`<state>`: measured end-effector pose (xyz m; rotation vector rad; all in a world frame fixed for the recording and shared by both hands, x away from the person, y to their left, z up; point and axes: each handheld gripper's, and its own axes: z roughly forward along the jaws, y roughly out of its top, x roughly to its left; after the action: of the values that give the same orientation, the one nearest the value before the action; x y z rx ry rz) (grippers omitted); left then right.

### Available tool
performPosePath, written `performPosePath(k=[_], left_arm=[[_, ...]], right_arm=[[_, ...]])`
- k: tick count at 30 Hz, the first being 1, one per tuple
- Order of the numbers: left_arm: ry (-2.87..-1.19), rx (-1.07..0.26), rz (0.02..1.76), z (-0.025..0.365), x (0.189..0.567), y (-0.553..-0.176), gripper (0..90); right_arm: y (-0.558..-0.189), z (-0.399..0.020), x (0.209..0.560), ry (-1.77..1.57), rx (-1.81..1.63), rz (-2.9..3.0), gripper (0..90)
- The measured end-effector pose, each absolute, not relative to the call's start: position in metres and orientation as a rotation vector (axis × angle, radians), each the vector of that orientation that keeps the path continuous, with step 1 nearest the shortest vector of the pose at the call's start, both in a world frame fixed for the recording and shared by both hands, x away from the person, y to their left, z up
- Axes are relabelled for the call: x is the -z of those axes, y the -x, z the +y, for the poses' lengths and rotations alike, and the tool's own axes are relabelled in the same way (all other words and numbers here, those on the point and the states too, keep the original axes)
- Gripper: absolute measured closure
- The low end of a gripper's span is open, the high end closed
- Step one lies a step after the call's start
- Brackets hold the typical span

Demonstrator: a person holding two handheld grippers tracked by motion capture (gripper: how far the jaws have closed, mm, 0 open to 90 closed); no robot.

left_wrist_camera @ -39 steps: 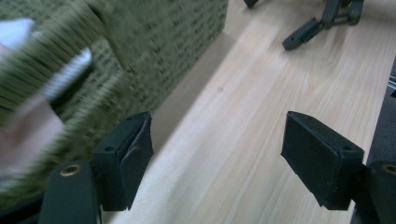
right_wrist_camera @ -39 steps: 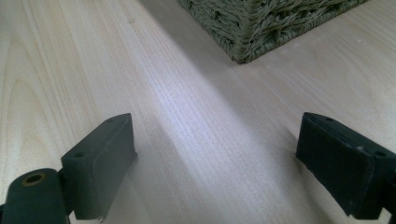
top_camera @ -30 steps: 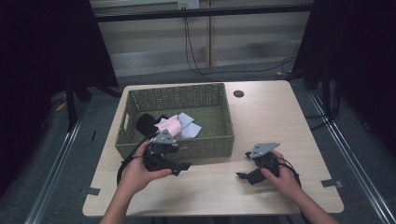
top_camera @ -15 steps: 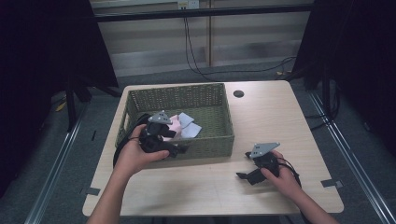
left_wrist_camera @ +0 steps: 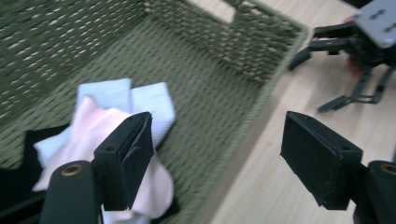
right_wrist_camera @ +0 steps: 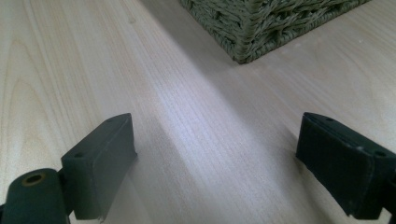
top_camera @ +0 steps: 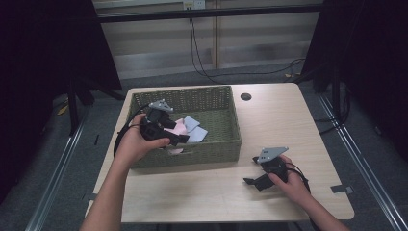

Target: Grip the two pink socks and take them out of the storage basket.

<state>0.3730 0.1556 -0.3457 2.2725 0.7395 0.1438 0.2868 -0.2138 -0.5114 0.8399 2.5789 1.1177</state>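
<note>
My left gripper (top_camera: 180,138) hangs over the basket (top_camera: 211,98), above its near-left part, at about 9 o'clock from table centre. Its jaws stand wide apart, released, nothing between them. In the left gripper view the jaws straddle the basket's wall: the one jaw sits over the cloths, the other over bare table (left_wrist_camera: 261,186) outside the rim.

Cloths lie in a heap on the basket floor, near the left end. A pink cloth (left_wrist_camera: 93,135) lies on top, just under the jaw. Two pale blue cloths (left_wrist_camera: 140,100) lie beside it, touching it and partly beneath it. A black cloth (left_wrist_camera: 18,154) shows at the heap's lower edge, under the pink one. High view has the same heap at about 9 o'clock inside the basket: pink (top_camera: 179,127), pale blue (top_camera: 192,126) toward the basket's middle.

My right gripper (top_camera: 251,178) rests low at the table, about 5 o'clock from centre, well apart from the basket, jaws pointing toward 9 o'clock. Jaws spread wide, released, holding nothing. The right gripper view looks along the tabletop (right_wrist_camera: 187,116); a basket corner (right_wrist_camera: 247,28) sits at 12 o'clock ahead of the jaws.

A small dark round hole (top_camera: 246,96) lies in the tabletop at about 1 o'clock, just beyond the basket's far right corner.
</note>
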Motion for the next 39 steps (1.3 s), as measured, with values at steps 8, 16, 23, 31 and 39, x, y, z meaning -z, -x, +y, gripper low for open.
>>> performPosePath(k=[8, 16, 23, 31, 39], left_arm=[[-2.272, -0.185, 0.833, 0.165, 0.347, -0.395, 25.1], [-2.301, -0.16, 0.924, 0.168, 0.361, -0.418, 25.2], [-2.305, -0.145, 0.967, 0.167, 0.371, -0.428, 25.2], [-2.336, -0.155, 1.006, 0.173, 0.382, -0.445, 26.7], [-2.347, -0.138, 1.063, 0.178, 0.394, -0.458, 28.3]], right_arm=[[-0.287, -0.214, 0.511, -0.84, -1.118, 2.579, 10.7], [-0.287, -0.214, 0.511, -0.843, -1.12, 2.577, 10.7], [-0.287, -0.214, 0.511, -0.84, -1.12, 2.578, 10.7], [-0.287, -0.214, 0.512, -0.835, -1.121, 2.576, 10.7], [-0.287, -0.214, 0.512, -0.835, -1.121, 2.576, 10.7]])
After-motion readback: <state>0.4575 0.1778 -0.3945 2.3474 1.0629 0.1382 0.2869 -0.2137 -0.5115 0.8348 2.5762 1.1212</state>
